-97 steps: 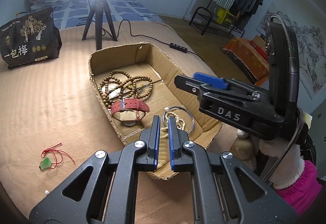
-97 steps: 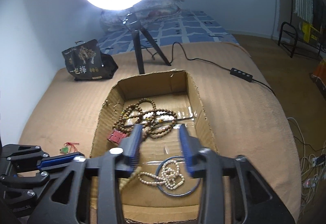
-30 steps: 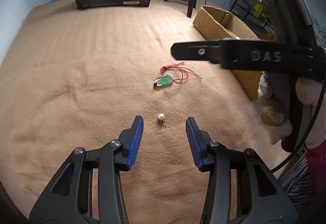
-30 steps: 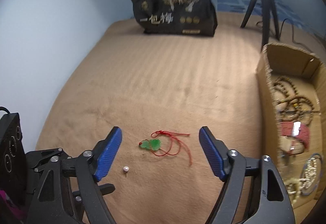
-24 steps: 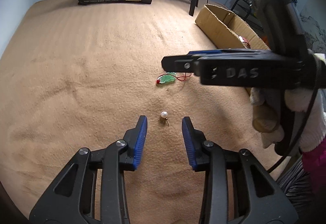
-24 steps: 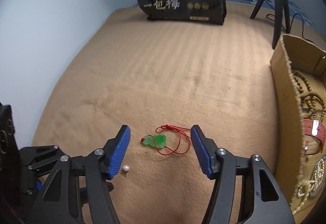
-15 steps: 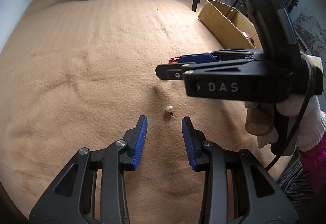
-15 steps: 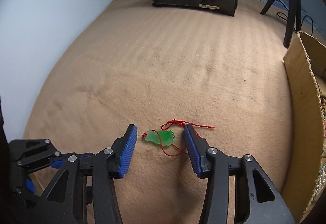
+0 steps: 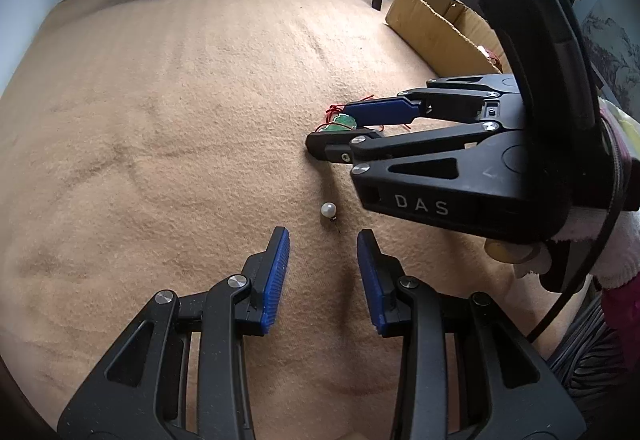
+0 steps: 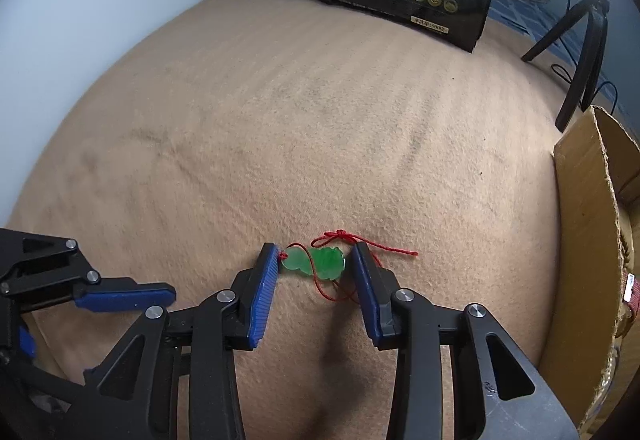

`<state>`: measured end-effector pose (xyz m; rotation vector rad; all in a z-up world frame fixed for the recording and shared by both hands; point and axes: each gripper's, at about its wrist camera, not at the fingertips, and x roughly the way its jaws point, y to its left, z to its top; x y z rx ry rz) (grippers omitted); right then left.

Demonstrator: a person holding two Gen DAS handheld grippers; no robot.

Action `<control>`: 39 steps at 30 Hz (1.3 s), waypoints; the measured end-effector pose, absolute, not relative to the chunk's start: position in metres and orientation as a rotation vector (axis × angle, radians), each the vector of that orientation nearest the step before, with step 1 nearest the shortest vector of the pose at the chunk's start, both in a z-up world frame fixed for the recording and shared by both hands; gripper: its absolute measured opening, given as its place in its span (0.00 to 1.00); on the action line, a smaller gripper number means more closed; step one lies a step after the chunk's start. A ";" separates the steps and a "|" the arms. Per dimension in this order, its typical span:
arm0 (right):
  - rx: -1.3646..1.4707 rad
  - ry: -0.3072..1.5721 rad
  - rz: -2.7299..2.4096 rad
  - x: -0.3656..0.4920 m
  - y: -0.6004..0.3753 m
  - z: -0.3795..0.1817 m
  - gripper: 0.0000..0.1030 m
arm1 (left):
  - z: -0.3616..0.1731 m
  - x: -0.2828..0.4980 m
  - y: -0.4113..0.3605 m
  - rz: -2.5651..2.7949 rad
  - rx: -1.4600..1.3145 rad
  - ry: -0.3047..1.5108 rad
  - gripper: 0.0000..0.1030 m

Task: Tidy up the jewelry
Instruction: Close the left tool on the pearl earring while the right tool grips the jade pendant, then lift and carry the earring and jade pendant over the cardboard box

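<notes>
The green pendant [image 10: 316,262] lies on the tan blanket [image 10: 280,120], bracketed by the right gripper [image 10: 314,260], whose jaws have just been closing, pads barely touching. They may pinch only the red cord [image 10: 368,242]. At nine o'clock, the left gripper [image 9: 323,240] gapes before a pearl [image 9: 328,209].

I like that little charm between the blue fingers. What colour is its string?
Red. The cord on the green pendant shows best in the right wrist view.
</notes>
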<state>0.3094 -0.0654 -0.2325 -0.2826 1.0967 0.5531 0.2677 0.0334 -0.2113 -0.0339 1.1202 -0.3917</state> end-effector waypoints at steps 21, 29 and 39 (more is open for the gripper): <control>-0.254 1.080 0.552 0.311 -0.079 -0.224 0.29 | -0.222 0.280 0.017 -0.365 0.047 1.089 0.06; -0.238 1.054 0.544 0.312 -0.085 -0.208 0.29 | -0.211 0.274 0.018 -0.341 0.052 1.056 0.06; -0.180 0.975 0.523 0.304 -0.108 -0.163 0.29 | -0.176 0.262 0.019 -0.344 0.015 0.984 0.06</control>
